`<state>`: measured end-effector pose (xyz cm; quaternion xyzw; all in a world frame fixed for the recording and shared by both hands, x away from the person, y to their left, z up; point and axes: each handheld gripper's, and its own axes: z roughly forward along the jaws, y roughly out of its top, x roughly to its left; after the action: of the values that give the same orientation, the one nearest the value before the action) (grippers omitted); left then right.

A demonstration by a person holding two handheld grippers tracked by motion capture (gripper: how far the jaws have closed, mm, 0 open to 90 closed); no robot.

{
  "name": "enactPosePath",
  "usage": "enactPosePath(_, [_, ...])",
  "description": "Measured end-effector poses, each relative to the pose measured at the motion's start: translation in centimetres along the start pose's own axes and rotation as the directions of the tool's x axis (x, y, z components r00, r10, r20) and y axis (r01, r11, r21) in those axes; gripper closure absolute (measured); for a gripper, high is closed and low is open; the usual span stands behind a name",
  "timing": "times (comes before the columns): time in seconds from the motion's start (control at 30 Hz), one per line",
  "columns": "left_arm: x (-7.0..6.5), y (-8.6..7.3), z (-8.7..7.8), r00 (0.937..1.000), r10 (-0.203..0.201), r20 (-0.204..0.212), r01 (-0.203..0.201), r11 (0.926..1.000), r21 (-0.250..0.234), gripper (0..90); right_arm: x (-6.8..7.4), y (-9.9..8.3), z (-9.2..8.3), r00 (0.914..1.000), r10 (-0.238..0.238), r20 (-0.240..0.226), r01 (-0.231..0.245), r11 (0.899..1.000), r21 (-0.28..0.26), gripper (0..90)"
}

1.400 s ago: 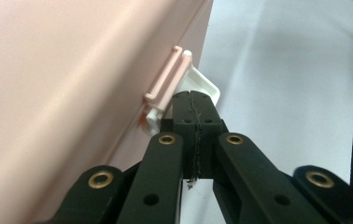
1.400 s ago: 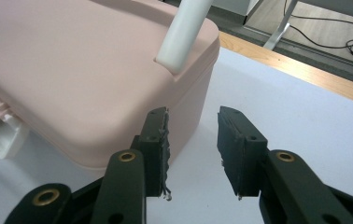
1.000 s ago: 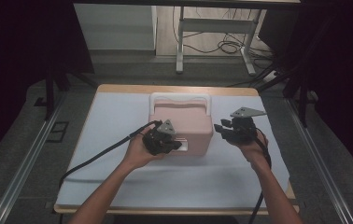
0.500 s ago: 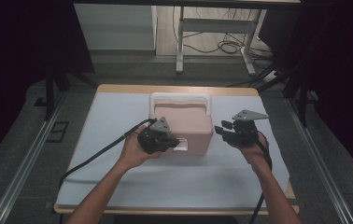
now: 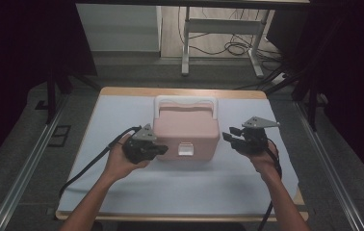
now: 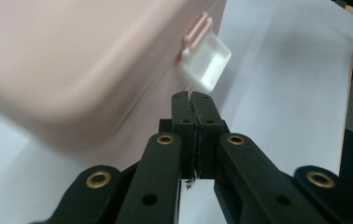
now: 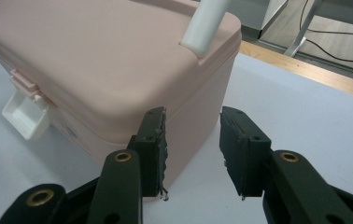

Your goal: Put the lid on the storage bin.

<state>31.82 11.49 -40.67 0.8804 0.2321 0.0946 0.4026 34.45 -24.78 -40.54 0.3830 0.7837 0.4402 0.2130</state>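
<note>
Left hand-held gripper (image 5: pixel 160 150): held at about 8 o'clock from the bench centre, jaws shut tight on nothing, tips just beside the front left corner of the box; in the left gripper view the closed tips (image 6: pixel 192 99) sit just below the latch (image 6: pixel 204 64), not touching it as far as can be told. Right hand-held gripper (image 5: pixel 227 137): at about 4 o'clock, jaws partly open and empty, pointing at the right side of the box; in the right gripper view its pads (image 7: pixel 157 148) stand just short of the box's near corner. Box (image 5: pixel 185 131): pink, lidded, rounded corners, resting flat near the bench centre, between the two grippers, lid down. Latch (image 5: pixel 186 149): white flap on the front wall at 6 o'clock of the box, tilted outward. Handle (image 5: pixel 186 101): white, along the far edge of the lid at 12 o'clock. Bench (image 5: pixel 122 192): wooden rim, covered by a white sheet. Floor beyond, 12 o'clock: cables (image 5: pixel 233 48) and a metal frame (image 5: pixel 186 43).
</note>
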Motion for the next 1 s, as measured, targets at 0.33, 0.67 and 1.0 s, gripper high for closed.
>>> enactPosePath(0.33, [1.1,-4.0,-2.1,0.9963,-0.078,-0.037,0.077,0.9967,-0.027,89.3,-0.2,-1.4,-0.2,0.9999,0.008,-0.013,-0.008,1.000,-0.001,60.6])
enactPosePath(0.67, [1.8,-7.0,-1.8,0.9863,-0.152,-0.065,0.148,0.9875,-0.053,89.1,-0.6,-3.9,-0.2,0.9986,0.023,-0.047,-0.023,1.000,0.006,59.4])
enactPosePath(1.0, [2.3,-9.9,-0.8,0.9679,-0.232,-0.097,0.227,0.9721,-0.060,87.8,-1.4,-7.6,0.3,0.9966,0.062,-0.053,-0.060,0.997,0.038,58.7])
